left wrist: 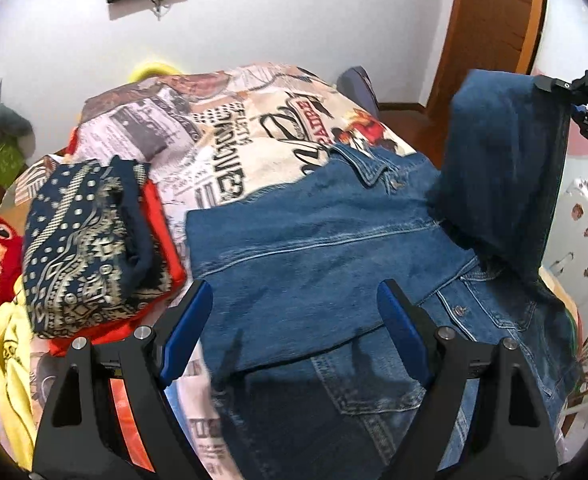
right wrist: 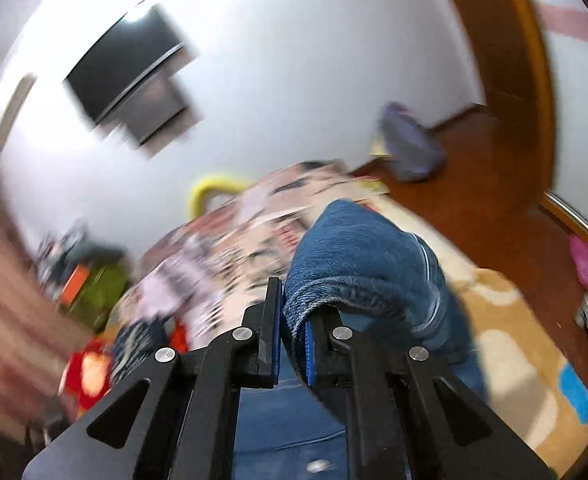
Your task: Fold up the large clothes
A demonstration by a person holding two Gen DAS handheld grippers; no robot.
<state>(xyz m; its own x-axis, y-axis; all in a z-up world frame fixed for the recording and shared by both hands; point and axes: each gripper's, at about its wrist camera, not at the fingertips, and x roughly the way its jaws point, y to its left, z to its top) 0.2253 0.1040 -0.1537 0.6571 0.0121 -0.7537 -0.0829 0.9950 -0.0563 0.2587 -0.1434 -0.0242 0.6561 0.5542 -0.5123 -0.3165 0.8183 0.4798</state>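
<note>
On printed bedspread [left wrist: 230, 148]: denim jacket [left wrist: 318, 248] spread flat, one sleeve [left wrist: 502, 168] lifted, pinched in right gripper [right wrist: 292, 340]; left gripper [left wrist: 294, 332] wide, empty above jacket; folded clothes [left wrist: 90, 248] alongside.

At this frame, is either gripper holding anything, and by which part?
The right gripper is shut on the denim jacket, pinching the end of its lifted sleeve. The left gripper is open over the jacket and holds nothing.

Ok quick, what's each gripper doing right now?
Left gripper: open, holding nothing, above the denim jacket.
Right gripper: shut on the jacket's sleeve, lifted off the bed.
</note>
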